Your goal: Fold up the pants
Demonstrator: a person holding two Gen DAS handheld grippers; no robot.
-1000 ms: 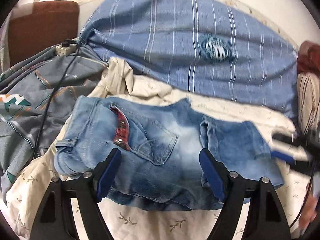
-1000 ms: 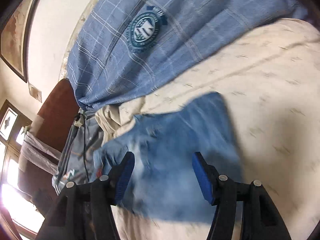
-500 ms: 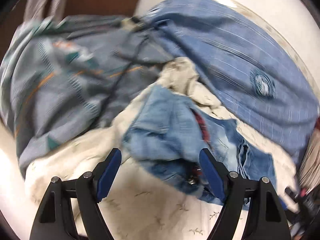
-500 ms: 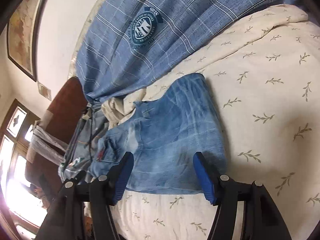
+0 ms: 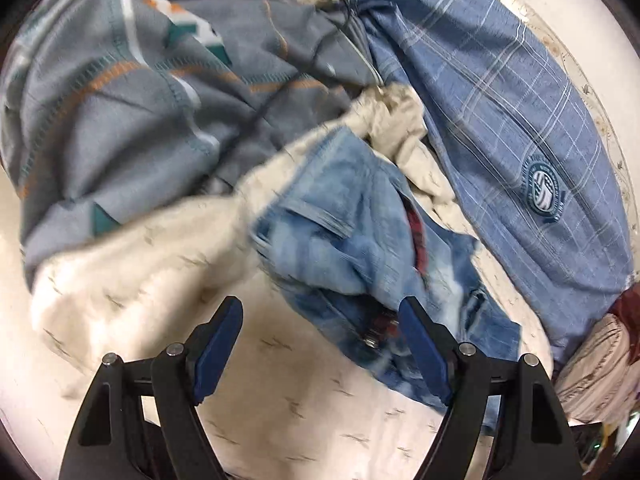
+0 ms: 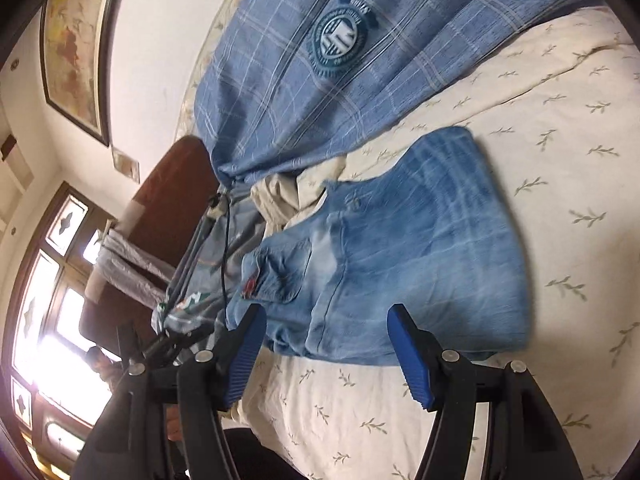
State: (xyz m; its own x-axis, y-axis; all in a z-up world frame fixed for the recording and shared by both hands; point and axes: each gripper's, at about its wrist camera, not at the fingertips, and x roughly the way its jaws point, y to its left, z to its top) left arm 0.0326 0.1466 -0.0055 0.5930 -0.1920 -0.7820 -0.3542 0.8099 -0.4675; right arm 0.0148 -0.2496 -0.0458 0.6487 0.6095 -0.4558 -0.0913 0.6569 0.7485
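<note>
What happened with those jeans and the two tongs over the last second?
The left tongs swung left, toward the waistband end of the jeans. The right tongs steadied over them; the blur cleared. Nothing was grabbed or released: both stayed open. The jeans stayed folded on the cream sheet, with the blue plaid quilt unmoved.

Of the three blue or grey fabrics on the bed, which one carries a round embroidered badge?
The blue plaid cloth carries the round teal badge. The folded denim pants show only a pocket, and the grey blanket has orange and teal stripes.
</note>
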